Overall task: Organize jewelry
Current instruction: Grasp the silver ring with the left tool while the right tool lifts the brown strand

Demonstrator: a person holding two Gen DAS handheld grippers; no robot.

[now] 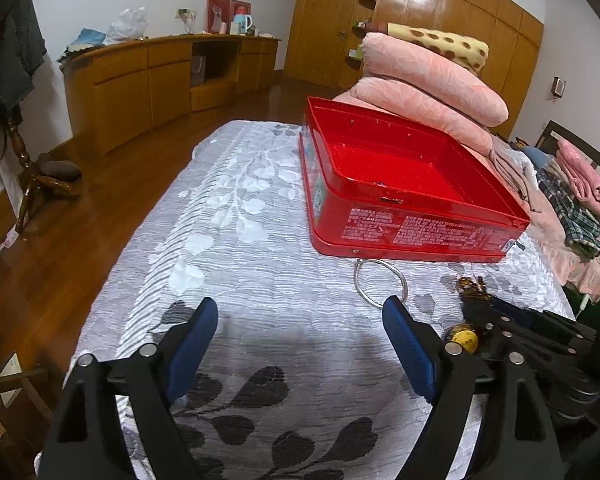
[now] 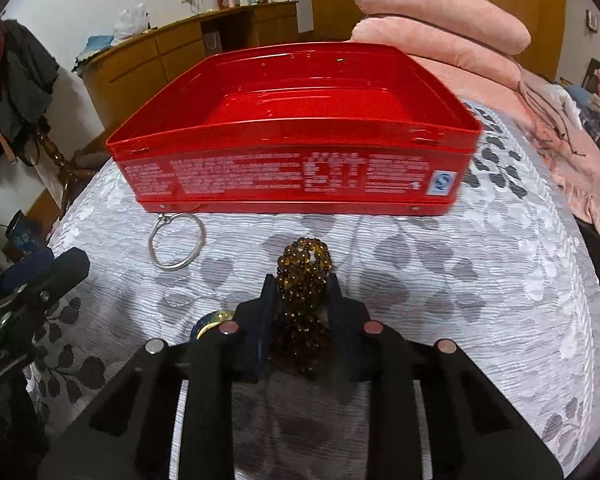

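An open red tin box (image 1: 412, 236) (image 2: 292, 184) stands on the bed. A silver bangle (image 1: 380, 282) (image 2: 176, 246) lies flat on the bedspread just in front of it. My right gripper (image 2: 302, 284) is shut on a brown beaded bracelet (image 2: 304, 268) and holds it above the bedspread, short of the box; the beads also show in the left wrist view (image 1: 471, 287). A gold piece (image 2: 214, 318) (image 1: 464, 338) lies beside and under the right gripper. My left gripper (image 1: 300, 316) is open and empty, near the bangle.
The bed has a white and grey leaf-patterned bedspread (image 1: 236, 208). Folded pink quilts and pillows (image 1: 432, 80) are stacked behind the box. Clothes (image 1: 572, 200) lie at the right. A wooden floor, cabinets (image 1: 160, 76) and a coat stand (image 1: 24, 168) are at the left.
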